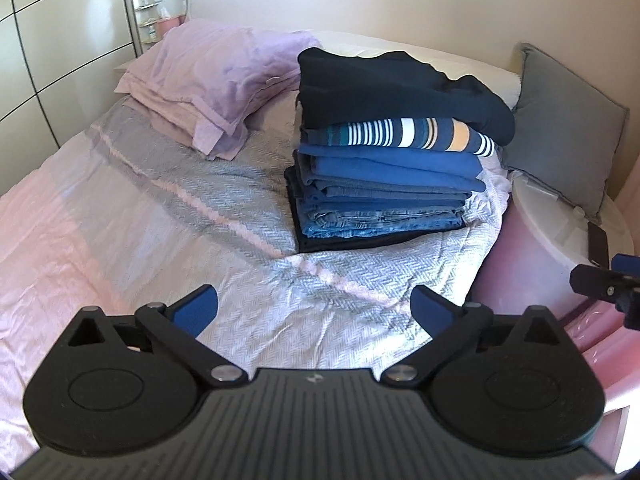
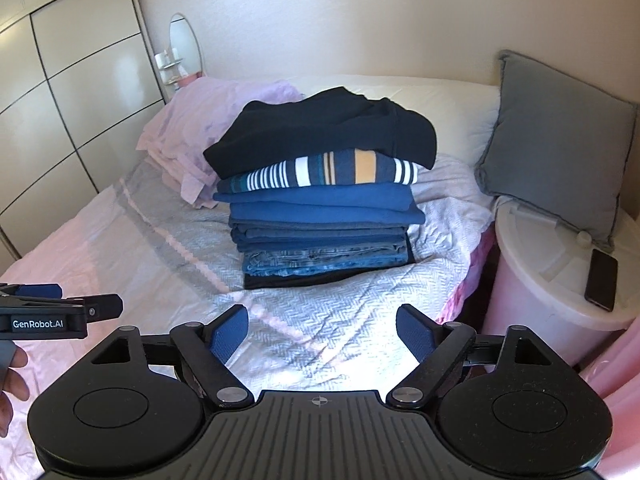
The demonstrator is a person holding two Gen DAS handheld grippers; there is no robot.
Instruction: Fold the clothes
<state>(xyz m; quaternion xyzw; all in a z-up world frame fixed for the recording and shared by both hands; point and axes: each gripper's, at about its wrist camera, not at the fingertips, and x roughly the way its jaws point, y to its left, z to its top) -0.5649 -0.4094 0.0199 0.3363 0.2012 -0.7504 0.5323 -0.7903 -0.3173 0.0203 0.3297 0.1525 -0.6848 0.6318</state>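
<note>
The left tongs [image 1: 314,306] and right tongs [image 2: 322,330] hover released, jaws spread wide and empty, above the herringbone bedspread [image 1: 248,216]. Beyond them a stack of folded clothes [image 2: 320,208] sits on the bed, a dark navy garment [image 2: 324,132] on top, over a striped shirt [image 2: 332,172]. A lilac pillow [image 1: 212,80] lies left of the stack; a phone [image 2: 601,280] rests on a white bin [image 2: 532,280] to the right.

A stack of folded clothes [image 2: 324,200] stood on the bed [image 2: 132,248], pillows [image 2: 192,128] behind it to the left. Right of the bed stood a bin [image 2: 540,280], with a phone [image 2: 601,280] and cushion [image 2: 560,140] on its lid.
</note>
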